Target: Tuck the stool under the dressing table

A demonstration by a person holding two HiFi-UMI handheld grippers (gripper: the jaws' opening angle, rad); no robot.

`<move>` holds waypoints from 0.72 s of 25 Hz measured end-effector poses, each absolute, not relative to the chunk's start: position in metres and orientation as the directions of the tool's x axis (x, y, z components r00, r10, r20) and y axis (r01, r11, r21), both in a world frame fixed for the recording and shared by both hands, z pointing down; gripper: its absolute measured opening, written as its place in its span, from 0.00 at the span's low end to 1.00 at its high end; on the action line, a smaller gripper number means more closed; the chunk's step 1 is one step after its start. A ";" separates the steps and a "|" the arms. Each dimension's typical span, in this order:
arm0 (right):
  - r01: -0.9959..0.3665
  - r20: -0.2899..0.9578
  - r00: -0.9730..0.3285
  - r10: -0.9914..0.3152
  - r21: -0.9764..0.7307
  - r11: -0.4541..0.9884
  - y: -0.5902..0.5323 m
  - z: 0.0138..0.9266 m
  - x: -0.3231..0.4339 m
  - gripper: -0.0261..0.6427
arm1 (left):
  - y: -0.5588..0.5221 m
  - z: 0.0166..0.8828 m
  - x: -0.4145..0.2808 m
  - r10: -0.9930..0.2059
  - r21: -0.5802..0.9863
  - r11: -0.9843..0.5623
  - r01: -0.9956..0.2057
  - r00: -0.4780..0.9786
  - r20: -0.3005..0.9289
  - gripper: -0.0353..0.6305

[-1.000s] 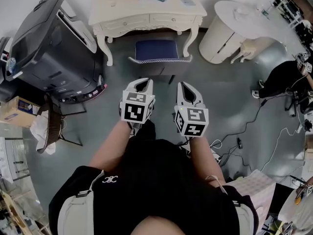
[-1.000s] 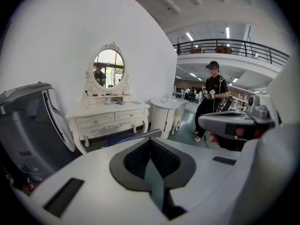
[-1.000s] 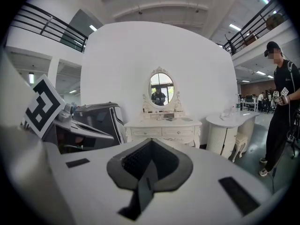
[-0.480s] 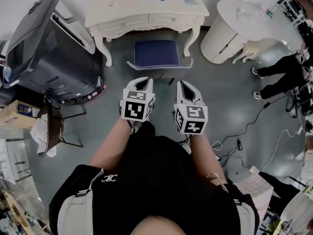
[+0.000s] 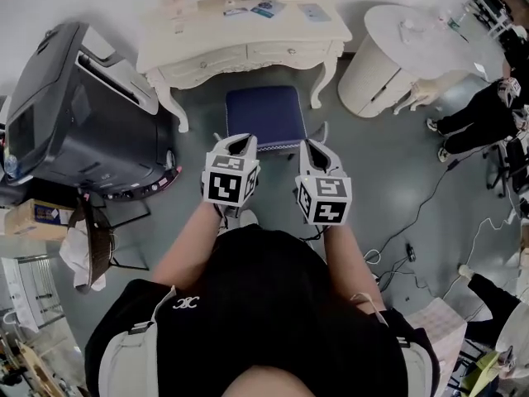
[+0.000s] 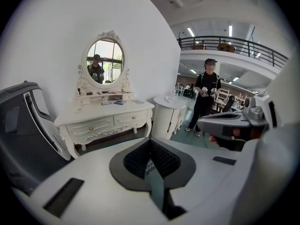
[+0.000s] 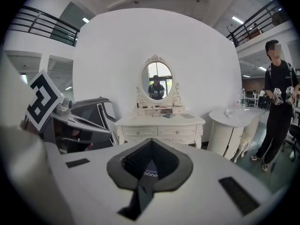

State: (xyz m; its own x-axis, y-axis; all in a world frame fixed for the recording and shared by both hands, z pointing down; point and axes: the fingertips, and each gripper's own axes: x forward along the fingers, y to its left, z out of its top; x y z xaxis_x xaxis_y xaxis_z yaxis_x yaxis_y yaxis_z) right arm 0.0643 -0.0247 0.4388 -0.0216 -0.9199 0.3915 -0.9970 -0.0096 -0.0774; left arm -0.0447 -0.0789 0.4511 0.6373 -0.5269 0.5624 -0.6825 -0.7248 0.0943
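Grey floor between you and the stool (image 5: 264, 114) is shorter than a second ago. The closed, empty left gripper (image 5: 240, 141) and right gripper (image 5: 316, 145) now meet its near edge. It stands just ahead of them, not yet tucked under the dressing table (image 5: 248, 53) beyond.

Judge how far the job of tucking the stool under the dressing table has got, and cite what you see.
Done: nothing yet. The stool stands before the dressing table, its blue seat mostly in the open. In hand: the left gripper and right gripper, both shut and empty, are at the seat's near edge; contact is unclear. To do: push the stool under.
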 end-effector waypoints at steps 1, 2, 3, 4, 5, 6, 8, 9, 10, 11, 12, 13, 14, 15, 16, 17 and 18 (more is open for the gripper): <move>-0.997 0.392 -0.022 -0.920 -0.079 -0.010 -0.032 0.439 0.067 0.05 | -0.087 0.451 -0.043 -0.529 0.090 -0.725 -0.683 0.636 0.563 0.06; -0.997 0.393 -0.023 -0.919 -0.081 -0.010 -0.039 0.439 0.068 0.05 | -0.095 0.452 -0.042 -0.529 0.083 -0.727 -0.682 0.633 0.565 0.06; -0.996 0.394 -0.024 -0.919 -0.086 -0.011 -0.045 0.439 0.070 0.05 | -0.101 0.453 -0.042 -0.528 0.078 -0.729 -0.680 0.631 0.569 0.06; -0.996 0.395 -0.025 -0.918 -0.094 -0.013 -0.050 0.440 0.071 0.05 | -0.105 0.455 -0.042 -0.524 0.076 -0.731 -0.678 0.629 0.574 0.06; -0.995 0.397 -0.027 -0.918 -0.104 -0.015 -0.054 0.441 0.073 0.05 | -0.109 0.458 -0.041 -0.520 0.077 -0.731 -0.678 0.627 0.579 0.06; -0.994 0.399 -0.031 -0.916 -0.112 -0.015 -0.057 0.442 0.075 0.05 | -0.111 0.461 -0.041 -0.517 0.080 -0.730 -0.679 0.625 0.585 0.06; -0.994 0.412 -0.054 -0.909 -0.105 0.011 -0.061 0.448 0.079 0.05 | -0.115 0.469 -0.038 -0.512 0.090 -0.721 -0.687 0.616 0.598 0.06; -0.995 0.427 -0.076 -0.901 -0.087 0.043 -0.061 0.453 0.081 0.05 | -0.115 0.473 -0.037 -0.509 0.093 -0.718 -0.690 0.611 0.607 0.06; -0.994 0.451 -0.107 -0.886 -0.060 0.089 -0.061 0.459 0.083 0.05 | -0.114 0.478 -0.036 -0.502 0.094 -0.719 -0.689 0.608 0.615 0.06; -0.989 0.480 -0.141 -0.866 -0.029 0.145 -0.061 0.467 0.085 0.05 | -0.112 0.481 -0.033 -0.495 0.088 -0.725 -0.683 0.606 0.623 0.06; -0.979 0.508 -0.175 -0.843 0.001 0.203 -0.061 0.475 0.089 0.05 | -0.111 0.485 -0.031 -0.489 0.077 -0.734 -0.675 0.603 0.630 0.06; -0.966 0.533 -0.208 -0.820 0.019 0.257 -0.061 0.482 0.093 0.05 | -0.110 0.489 -0.029 -0.484 0.066 -0.740 -0.669 0.598 0.639 0.06; -0.952 0.555 -0.244 -0.796 0.019 0.306 -0.061 0.487 0.097 0.05 | -0.109 0.493 -0.027 -0.478 0.059 -0.742 -0.667 0.590 0.650 0.06; -0.938 0.574 -0.282 -0.769 0.003 0.346 -0.061 0.493 0.100 0.05 | -0.107 0.498 -0.027 -0.469 0.063 -0.742 -0.668 0.584 0.663 0.06; -0.925 0.593 -0.318 -0.740 -0.021 0.381 -0.060 0.498 0.103 0.05 | -0.104 0.502 -0.027 -0.457 0.074 -0.739 -0.670 0.578 0.676 0.06; -0.912 0.610 -0.345 -0.713 -0.038 0.409 -0.059 0.503 0.104 0.06 | -0.101 0.506 -0.027 -0.448 0.083 -0.734 -0.675 0.572 0.687 0.06; -0.901 0.627 -0.361 -0.691 -0.041 0.433 -0.059 0.507 0.106 0.06 | -0.100 0.509 -0.028 -0.446 0.082 -0.729 -0.680 0.562 0.697 0.06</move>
State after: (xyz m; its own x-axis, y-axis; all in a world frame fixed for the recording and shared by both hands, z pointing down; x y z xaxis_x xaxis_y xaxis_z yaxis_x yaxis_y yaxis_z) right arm 0.1057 -0.0592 0.5073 -0.3606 -0.6906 0.6270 -0.9005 0.4329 -0.0411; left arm -0.0282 -0.0999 0.5088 0.5622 -0.4457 0.6966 -0.6798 -0.7287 0.0824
